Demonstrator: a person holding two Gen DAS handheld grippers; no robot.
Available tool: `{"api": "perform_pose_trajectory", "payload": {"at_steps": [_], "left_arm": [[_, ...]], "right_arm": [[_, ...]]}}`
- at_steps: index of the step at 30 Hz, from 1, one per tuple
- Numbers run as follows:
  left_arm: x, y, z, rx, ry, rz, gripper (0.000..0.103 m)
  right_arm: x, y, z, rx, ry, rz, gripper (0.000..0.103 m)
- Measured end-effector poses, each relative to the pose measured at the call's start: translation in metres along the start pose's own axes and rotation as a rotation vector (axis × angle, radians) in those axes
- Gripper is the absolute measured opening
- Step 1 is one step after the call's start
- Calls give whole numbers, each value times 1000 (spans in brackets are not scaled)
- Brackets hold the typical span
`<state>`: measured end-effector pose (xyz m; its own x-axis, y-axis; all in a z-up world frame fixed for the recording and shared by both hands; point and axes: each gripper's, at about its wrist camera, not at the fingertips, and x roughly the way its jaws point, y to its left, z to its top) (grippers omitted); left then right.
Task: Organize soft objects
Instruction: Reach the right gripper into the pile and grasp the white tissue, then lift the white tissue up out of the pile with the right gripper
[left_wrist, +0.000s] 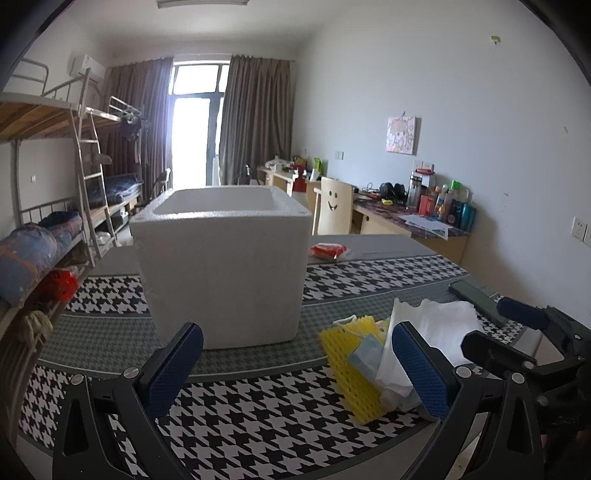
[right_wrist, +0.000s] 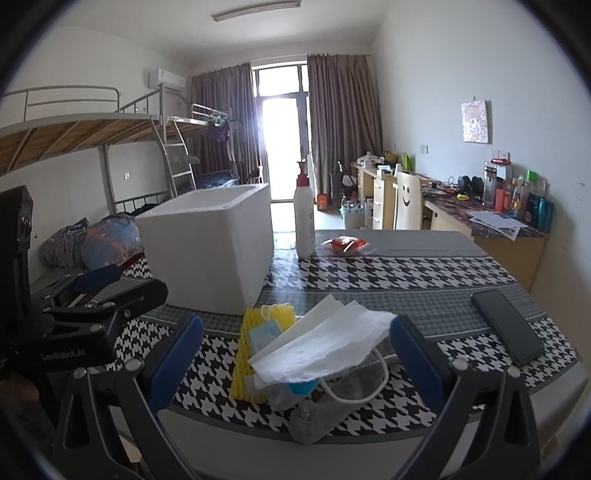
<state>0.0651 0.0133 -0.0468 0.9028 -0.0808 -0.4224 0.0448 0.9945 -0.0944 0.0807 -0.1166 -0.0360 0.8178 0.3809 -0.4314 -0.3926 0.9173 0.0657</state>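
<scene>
Right wrist view: right tongs (right_wrist: 297, 354) open, empty, over the soft pile (right_wrist: 317, 343) on the counter (right_wrist: 424, 273) beside the foam box (right_wrist: 207, 243). Left tongs (left_wrist: 295, 369) likewise open. Risk: loose tissue slips, snagging the mask cord.

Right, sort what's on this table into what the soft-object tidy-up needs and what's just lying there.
For the job:
white foam box
yellow foam net
white tissue sheets
blue face mask
grey sock

Just lying about:
black phone
white pump bottle
red packet

Both tongs, left and right, are open and empty.
</scene>
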Motion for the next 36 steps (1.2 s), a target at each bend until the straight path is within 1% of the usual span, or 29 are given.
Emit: {"api": "perform_pose_trajectory", "payload": {"at_steps": [4,6,10,14,16,18,19,22,25,27,29,34,36], "left_arm": [[6,-1,-2,-1,16,-13,102],[8,-2,-3,4,24,-27,102],[12,-5,-7,13,37,-40,102],[17,-7,-10,15,56,-45,102],[19,-7,-12,13,62,-41,102],[20,-7,-12,11,70,-44,102],[20,-7,-12,11,73,-45,102],[22,-9,-13,14,79,-48,102],[23,-11,-13,18,83,-53,102],[25,-13,-14,20,88,-59,102],[26,-15,-14,22,92,-65,102],[26,-20,-15,30,102,-95,102],[26,-23,-16,38,105,-114,102]], "right_arm": [[9,-1,-2,2,43,-6,90],[12,-3,-4,8,60,-9,79],[17,-8,-7,15,100,-6,69],[19,-9,-9,16,126,-4,67],[21,-9,-11,12,137,-2,62],[23,-10,-13,12,152,-2,54],[24,-11,-14,13,157,-3,53],[25,-12,-16,12,166,-7,44],[25,-13,-15,11,166,-6,29],[23,-14,-13,11,159,-2,23],[20,-15,-11,16,147,2,22],[12,-18,-2,19,108,-5,14],[9,-19,2,27,89,1,13]]}}
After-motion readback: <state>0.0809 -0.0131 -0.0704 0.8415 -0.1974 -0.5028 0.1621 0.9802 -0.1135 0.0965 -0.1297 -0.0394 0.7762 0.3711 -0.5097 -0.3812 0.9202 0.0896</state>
